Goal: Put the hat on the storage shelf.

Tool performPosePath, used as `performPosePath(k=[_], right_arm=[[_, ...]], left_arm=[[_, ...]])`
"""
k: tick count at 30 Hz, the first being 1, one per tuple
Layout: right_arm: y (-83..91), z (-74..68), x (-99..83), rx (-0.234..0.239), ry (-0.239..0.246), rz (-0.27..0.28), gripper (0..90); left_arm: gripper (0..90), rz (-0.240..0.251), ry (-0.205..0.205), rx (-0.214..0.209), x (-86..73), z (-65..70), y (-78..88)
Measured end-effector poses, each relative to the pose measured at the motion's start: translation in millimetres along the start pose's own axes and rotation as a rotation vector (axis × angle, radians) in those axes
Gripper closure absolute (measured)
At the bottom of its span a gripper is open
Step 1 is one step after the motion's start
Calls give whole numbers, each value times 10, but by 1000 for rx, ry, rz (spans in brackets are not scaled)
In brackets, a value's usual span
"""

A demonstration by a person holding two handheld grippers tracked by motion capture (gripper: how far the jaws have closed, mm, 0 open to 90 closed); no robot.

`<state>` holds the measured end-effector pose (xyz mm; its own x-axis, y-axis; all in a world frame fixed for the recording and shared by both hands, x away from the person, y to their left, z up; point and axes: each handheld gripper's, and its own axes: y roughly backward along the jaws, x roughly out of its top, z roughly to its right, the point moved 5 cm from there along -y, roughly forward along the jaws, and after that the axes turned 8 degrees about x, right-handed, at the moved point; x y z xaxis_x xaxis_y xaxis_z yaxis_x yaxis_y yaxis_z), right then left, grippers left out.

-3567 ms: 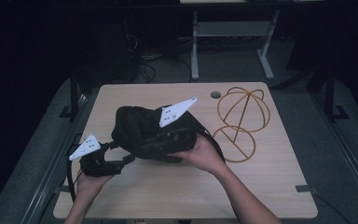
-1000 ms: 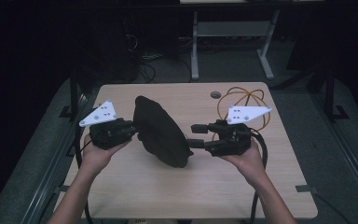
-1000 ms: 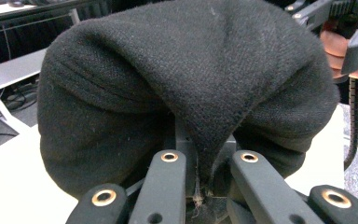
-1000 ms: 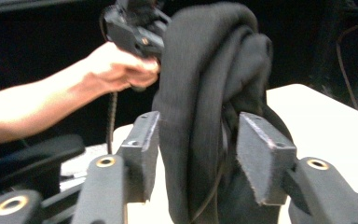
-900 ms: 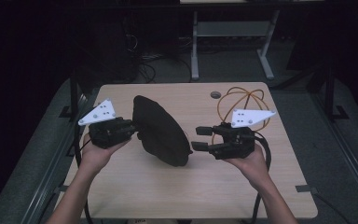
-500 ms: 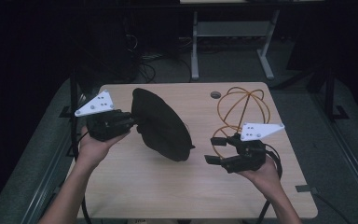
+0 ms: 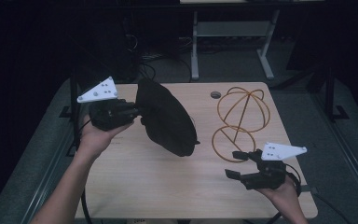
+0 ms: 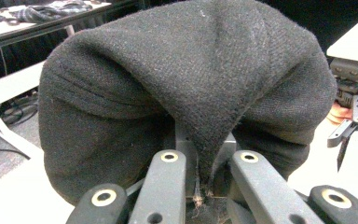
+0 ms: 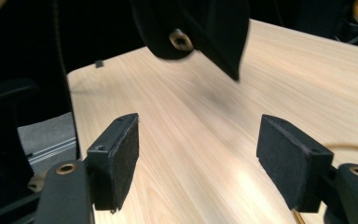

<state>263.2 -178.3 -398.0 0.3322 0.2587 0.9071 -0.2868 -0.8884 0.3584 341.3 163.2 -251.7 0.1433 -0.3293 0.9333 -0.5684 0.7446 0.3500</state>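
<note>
Toward nine o'clock over the pale wooden table, the left gripper pinches the black woollen cap aloft, while the right gripper, fingers spread empty, hovers at five o'clock beside the orange wire-frame stand.

Two black handheld grippers, left gripper, right gripper, white triangular plates, brass-ringed screw holes, bare forearms

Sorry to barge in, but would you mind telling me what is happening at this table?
A person works with two handheld grippers. The left gripper is shut on a fold of a black cap, holding it up over the wooden table. The right gripper hovers open and empty near the table's front right, beside an orange wire stand.
</note>
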Motion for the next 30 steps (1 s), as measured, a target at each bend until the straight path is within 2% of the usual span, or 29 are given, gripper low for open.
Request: performPosePath(k=[6, 10, 16, 23, 30], right_arm=[[125, 134, -237, -47, -56, -11, 274], [189, 211, -344, -79, -69, -26, 273], [258, 293, -424, -136, -67, -44, 270], [315, 382, -493, -165, -92, -44, 264], [331, 433, -542, -193, -91, -48, 263]], left_arm=[[864, 3, -7, -22, 128, -14, -64], [863, -3, -17, -40, 212, -2, -118], [863, -12, -26, -74, 330, 1, -205], [863, -22, -27, -109, 475, -10, -326], [863, -33, -37, -141, 637, 14, -473]])
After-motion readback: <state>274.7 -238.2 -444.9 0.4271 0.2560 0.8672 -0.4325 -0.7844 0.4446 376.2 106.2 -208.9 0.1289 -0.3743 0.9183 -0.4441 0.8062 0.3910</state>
